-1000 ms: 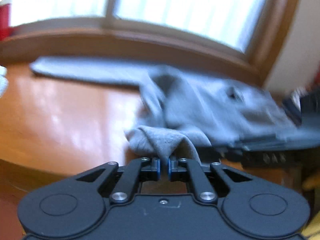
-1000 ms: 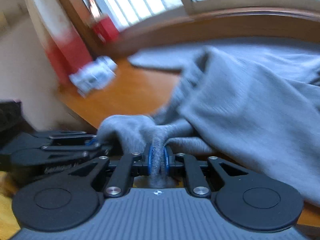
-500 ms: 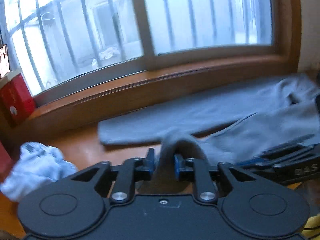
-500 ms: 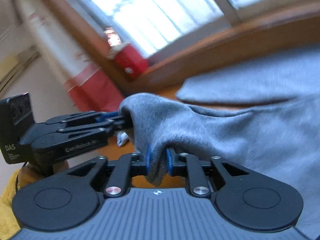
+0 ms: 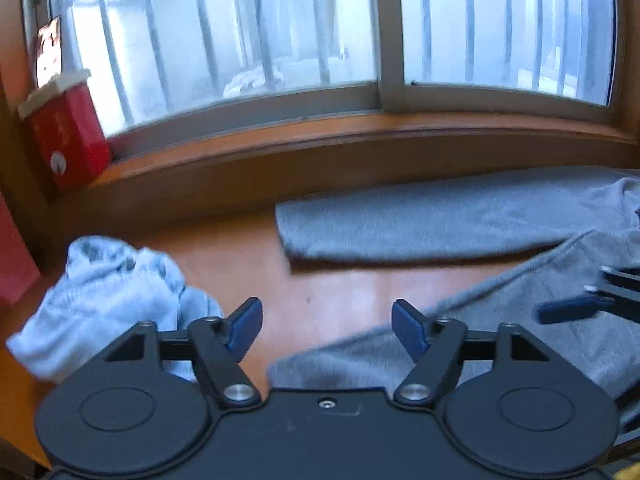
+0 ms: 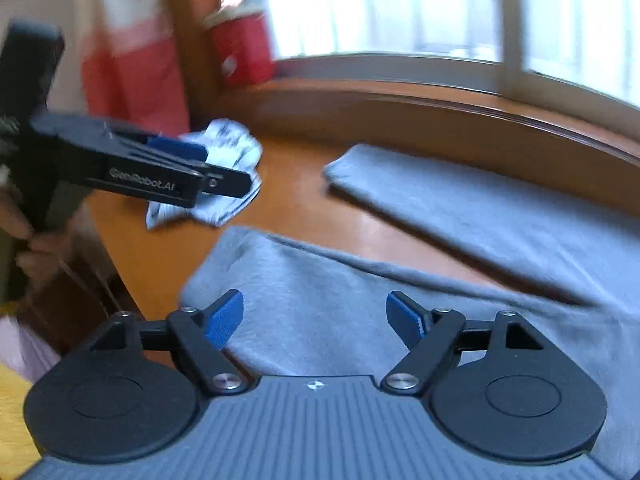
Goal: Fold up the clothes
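Both grippers are over a wooden table [image 5: 332, 300] under a window [image 5: 280, 40], and both are letting go. The left gripper [image 5: 327, 330] has its jaws opening — the blue pads [image 5: 246, 326] stand wide apart with nothing pressed between them. Through the gap only bare table shows, and the near edge of the grey garment [image 5: 460, 220] lies just below and toward 4 o'clock of the gap, not touched by either pad.

The right gripper [image 6: 315, 320] also has its jaws opening, pads clear of the cloth. The grey garment [image 6: 360, 312] lies flat on the table directly under and between its fingers, its folded corner reaching toward 10 o'clock of this view.

In the left wrist view the garment fills the right half: one long flat panel runs from the centre toward 2 o'clock along the window sill [image 5: 360, 136], and a second layer slants across from 3 o'clock to 5 o'clock. The tip of the right gripper enters at 3 o'clock above that layer.

A crumpled pale blue cloth [image 5: 108, 300] sits at 9 o'clock on the table, apart from the grey garment. A red box [image 5: 68, 140] stands on the sill at 10 o'clock.

In the right wrist view the left gripper [image 6: 200, 168] shows at 9 o'clock in front of the pale cloth, held by a hand [image 6: 24, 240] at the frame edge.
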Available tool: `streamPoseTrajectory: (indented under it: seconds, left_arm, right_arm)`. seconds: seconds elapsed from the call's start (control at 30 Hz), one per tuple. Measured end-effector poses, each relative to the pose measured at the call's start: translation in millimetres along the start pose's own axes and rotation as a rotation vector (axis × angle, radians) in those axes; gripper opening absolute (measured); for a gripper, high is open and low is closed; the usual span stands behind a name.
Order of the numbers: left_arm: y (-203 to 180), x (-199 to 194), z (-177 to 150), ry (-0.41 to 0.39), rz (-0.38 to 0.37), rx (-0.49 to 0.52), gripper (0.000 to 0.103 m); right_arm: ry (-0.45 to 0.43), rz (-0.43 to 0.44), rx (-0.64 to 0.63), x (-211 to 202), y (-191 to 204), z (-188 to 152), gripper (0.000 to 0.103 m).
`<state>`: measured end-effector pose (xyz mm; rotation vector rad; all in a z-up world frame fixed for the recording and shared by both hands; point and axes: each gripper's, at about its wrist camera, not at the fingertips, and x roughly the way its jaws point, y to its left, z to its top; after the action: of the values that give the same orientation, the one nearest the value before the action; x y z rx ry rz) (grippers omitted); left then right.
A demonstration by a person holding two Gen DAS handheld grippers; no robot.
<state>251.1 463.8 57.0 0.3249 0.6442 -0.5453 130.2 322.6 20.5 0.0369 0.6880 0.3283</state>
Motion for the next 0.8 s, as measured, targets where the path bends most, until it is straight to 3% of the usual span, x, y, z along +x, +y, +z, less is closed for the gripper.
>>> streamPoseTrajectory:
  seconds: [0.13, 0.27, 0.33, 0.37, 0.4, 0.47, 0.53, 0.63, 0.67, 0.73, 0.8]
  left_arm:
    - [17, -3, -15, 0.028, 0.063, -0.045, 0.079]
    - [38, -11, -26, 0.031, 0.082, -0.126, 0.079]
    - [46, -14, -29, 0.029, 0.093, -0.148, 0.079]
    - [49, -15, -30, 0.028, 0.097, -0.153, 0.079]
    - [52, -16, -31, 0.027, 0.098, -0.156, 0.079]
    - [56, -15, -30, 0.022, 0.098, -0.162, 0.080]
    - [60, -13, -28, 0.015, 0.096, -0.167, 0.080]
    - [62, -8, -25, 0.011, 0.092, -0.151, 0.082]
    - [61, -6, -24, 0.009, 0.092, -0.135, 0.082]
    - [57, -1, -21, 0.004, 0.075, -0.104, 0.083]
    - [50, 7, -17, 0.003, 0.038, -0.079, 0.083]
  right_arm:
    - [0.058, 0.082, -0.067, 40, 20, 1, 0.081]
    - [0.112, 0.078, -0.170, 73, 38, -5, 0.080]
    - [0.126, 0.042, -0.249, 84, 48, -8, 0.074]
    - [0.122, 0.039, -0.268, 86, 52, -6, 0.066]
    - [0.124, 0.042, -0.248, 88, 51, -2, 0.044]
    - [0.125, 0.049, -0.166, 91, 43, 7, 0.019]
    - [0.139, 0.172, 0.033, 101, 22, 16, 0.022]
    - [0.136, 0.269, 0.256, 106, -2, 16, 0.039]
    - [0.118, 0.263, 0.282, 102, -6, 17, 0.047]
    - [0.053, 0.197, 0.251, 84, -9, 18, 0.049]
    - [0.008, 0.127, 0.222, 64, -12, 18, 0.074]
